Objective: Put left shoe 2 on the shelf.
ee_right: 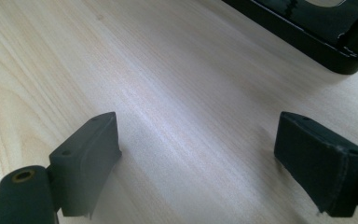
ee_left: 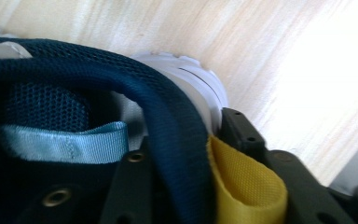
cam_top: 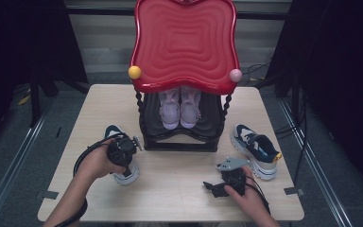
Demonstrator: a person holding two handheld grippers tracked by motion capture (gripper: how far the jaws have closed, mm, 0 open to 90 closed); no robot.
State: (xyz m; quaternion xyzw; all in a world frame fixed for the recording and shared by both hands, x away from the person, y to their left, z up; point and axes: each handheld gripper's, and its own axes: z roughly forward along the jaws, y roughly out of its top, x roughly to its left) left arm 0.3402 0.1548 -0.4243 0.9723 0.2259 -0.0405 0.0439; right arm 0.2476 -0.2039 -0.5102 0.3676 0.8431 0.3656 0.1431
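My right gripper sits at 5 o'clock on the table, jaws spread, nothing between. My left gripper at 8 o'clock pinches the navy shoe's heel collar. Matching shoe at 3; rack at 12.

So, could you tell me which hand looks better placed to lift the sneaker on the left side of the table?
Left. Its gripper is already on that sneaker, heel collar between the fingers. The right gripper stands open over bare table.
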